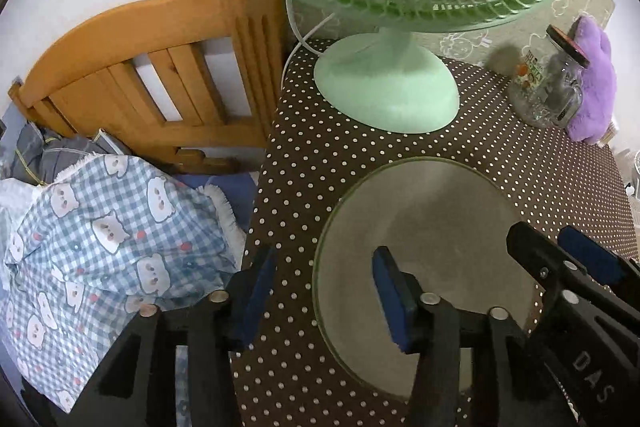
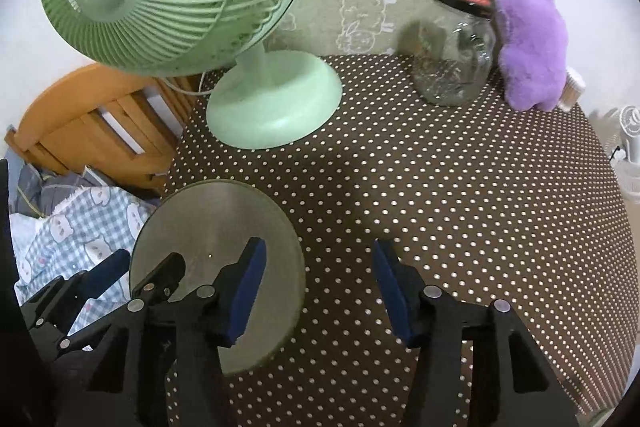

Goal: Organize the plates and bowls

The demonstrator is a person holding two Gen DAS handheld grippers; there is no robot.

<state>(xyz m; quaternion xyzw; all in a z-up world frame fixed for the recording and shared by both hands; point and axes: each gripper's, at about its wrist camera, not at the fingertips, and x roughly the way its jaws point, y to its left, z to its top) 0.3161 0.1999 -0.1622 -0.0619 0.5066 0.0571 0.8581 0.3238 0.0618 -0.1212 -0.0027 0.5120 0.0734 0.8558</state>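
A pale green-grey plate [image 1: 432,227] lies flat on the brown polka-dot table, near its left front edge; it also shows in the right wrist view [image 2: 224,227]. My left gripper [image 1: 324,291] is open, its right finger over the plate's left part and its left finger over the table edge. My right gripper [image 2: 316,291] is open and empty, its left finger over the plate's right rim and its right finger over bare cloth. The right gripper also shows in the left wrist view [image 1: 560,259], at the plate's right side.
A green desk fan [image 2: 272,107] stands at the table's back left. A glass jar with a dark lid [image 2: 456,63] and a purple plush toy [image 2: 532,43] stand at the back right. A wooden headboard [image 1: 152,67] and checked bedding [image 1: 100,235] lie left of the table.
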